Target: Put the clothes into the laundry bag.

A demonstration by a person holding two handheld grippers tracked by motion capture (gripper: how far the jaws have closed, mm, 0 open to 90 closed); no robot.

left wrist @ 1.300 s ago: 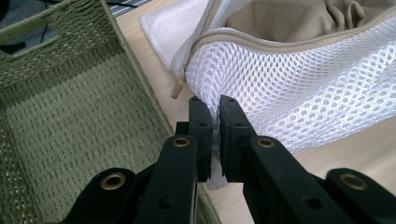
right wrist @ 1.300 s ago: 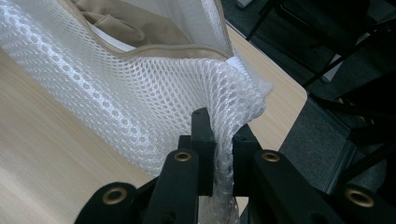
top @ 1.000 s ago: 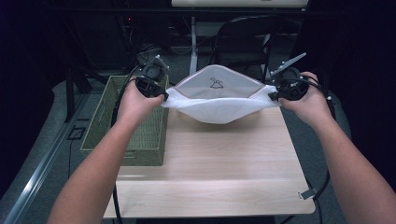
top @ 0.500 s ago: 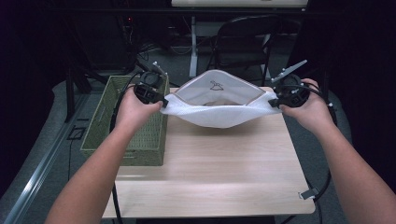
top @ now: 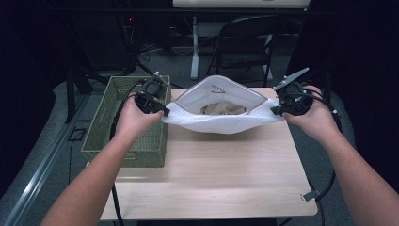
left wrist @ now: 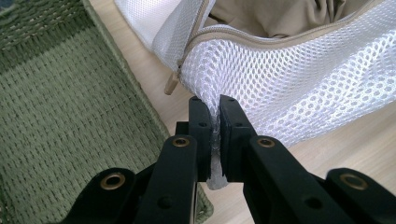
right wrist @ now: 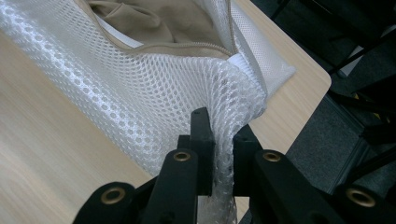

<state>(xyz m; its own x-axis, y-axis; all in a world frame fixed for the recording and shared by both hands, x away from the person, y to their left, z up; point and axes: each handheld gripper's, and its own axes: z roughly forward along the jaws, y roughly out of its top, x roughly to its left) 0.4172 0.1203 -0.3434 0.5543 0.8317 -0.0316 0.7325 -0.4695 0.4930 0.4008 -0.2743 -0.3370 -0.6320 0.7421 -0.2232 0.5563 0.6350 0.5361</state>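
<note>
A: What is the left claw (top: 162, 112) doing at centre left of the high view?

B: It is pinching the left end of the white mesh laundry bag (top: 221, 123). In the left gripper view the jaws are closing tight on a fold of the mesh (left wrist: 214, 140), just below the beige zipper pull (left wrist: 171, 84).

A: And the right claw (top: 275, 111)?

B: It is clamping the bag's right end. In the right gripper view a bunched strip of mesh (right wrist: 224, 158) is running down between its two jaws.

A: Where is the bag sitting?

B: It is hanging between the two claws at the middle of the high view, over the far part of the wooden desk (top: 211, 179). Its mouth is gaping upward, and a tan garment (top: 221, 108) is lying inside. Whether its underside is touching the desk, I cannot tell.

A: Anything beside it?

B: A green woven basket (top: 106, 127) is standing at the left edge of the desk, just beside the left claw. A folding chair (top: 244, 40) is standing behind the desk, at the upper centre.
</note>
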